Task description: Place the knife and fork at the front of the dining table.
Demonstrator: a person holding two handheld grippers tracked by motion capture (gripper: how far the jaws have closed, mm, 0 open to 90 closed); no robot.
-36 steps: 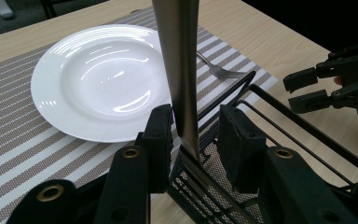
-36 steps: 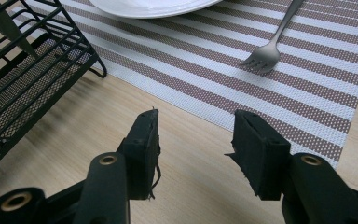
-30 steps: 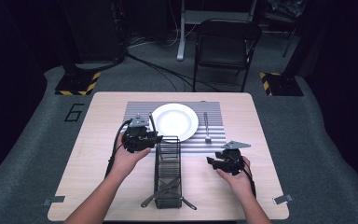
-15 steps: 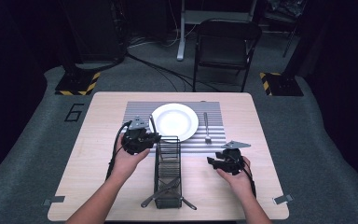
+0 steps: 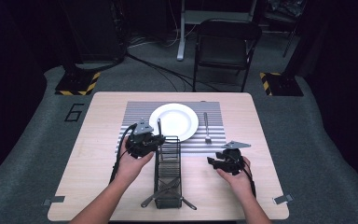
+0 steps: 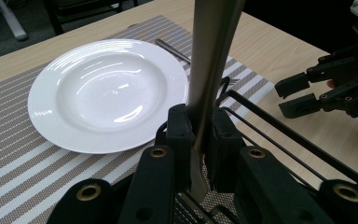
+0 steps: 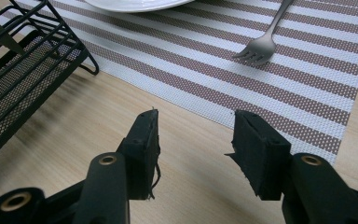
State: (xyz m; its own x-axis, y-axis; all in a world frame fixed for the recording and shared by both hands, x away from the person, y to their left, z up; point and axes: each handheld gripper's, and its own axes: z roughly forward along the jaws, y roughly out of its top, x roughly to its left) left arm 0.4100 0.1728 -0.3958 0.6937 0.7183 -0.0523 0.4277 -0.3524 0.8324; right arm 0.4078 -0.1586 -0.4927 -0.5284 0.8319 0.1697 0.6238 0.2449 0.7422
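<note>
My left gripper (image 5: 154,139) (image 6: 200,126) is at the far end of a black wire cutlery basket (image 5: 168,172) (image 6: 279,135). Its jaws have just been closing, and they are now shut on a flat steel utensil (image 6: 212,56) (image 5: 159,127) that stands upright between the pads. Behind it, a white plate (image 5: 174,120) (image 6: 107,88) sits on a striped placemat (image 5: 135,116). My right gripper (image 5: 213,162) (image 7: 196,135) (image 6: 298,93) hovers low over the bare wood right of the basket. It is open with nothing between its pads.
A fork (image 5: 206,127) (image 7: 261,44) lies on the mat right of the plate. More cutlery (image 5: 168,192) lies crossed in the basket's near end. The basket's corner (image 7: 23,60) is to the left of my right gripper. A folding chair (image 5: 226,46) stands beyond the table.
The left gripper has barely shifted by the basket's far end, with the utensil upright in it. The right gripper has kept still.
</note>
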